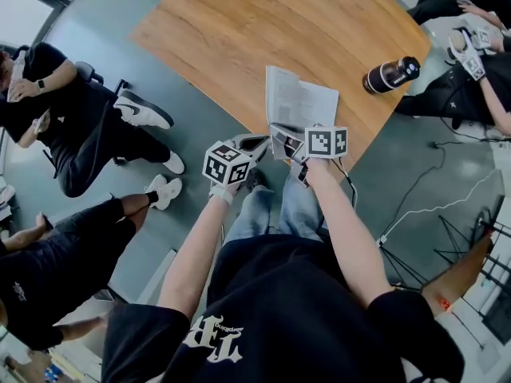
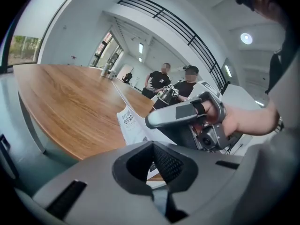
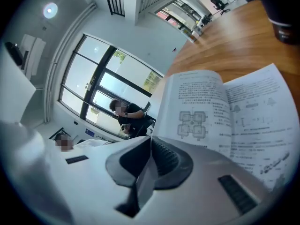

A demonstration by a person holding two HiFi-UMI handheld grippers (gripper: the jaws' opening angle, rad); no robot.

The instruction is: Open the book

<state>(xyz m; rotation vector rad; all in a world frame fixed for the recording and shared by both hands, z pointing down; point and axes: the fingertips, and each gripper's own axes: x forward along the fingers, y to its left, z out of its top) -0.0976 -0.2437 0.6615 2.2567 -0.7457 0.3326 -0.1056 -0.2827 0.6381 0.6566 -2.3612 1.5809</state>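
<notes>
The book (image 1: 299,102) lies open near the front edge of the wooden table (image 1: 239,30), with printed text and diagrams showing (image 3: 225,111). My right gripper (image 1: 294,148) is at the book's near edge and is shut on a thin grey sheet of the book (image 3: 146,179), which runs between its pads. From the left, my left gripper (image 1: 257,144) points at the same edge. Its tips meet (image 2: 152,143), and I cannot tell whether anything is pinched between them. Beyond them stand a white page (image 2: 130,123) and the right gripper's body (image 2: 187,114).
A dark bottle (image 1: 391,74) lies on the table's right end, also at the upper right of the right gripper view (image 3: 281,8). People sit left of the table (image 1: 72,118) and beyond its far right corner (image 1: 471,62). A white cable (image 1: 431,206) runs across the floor.
</notes>
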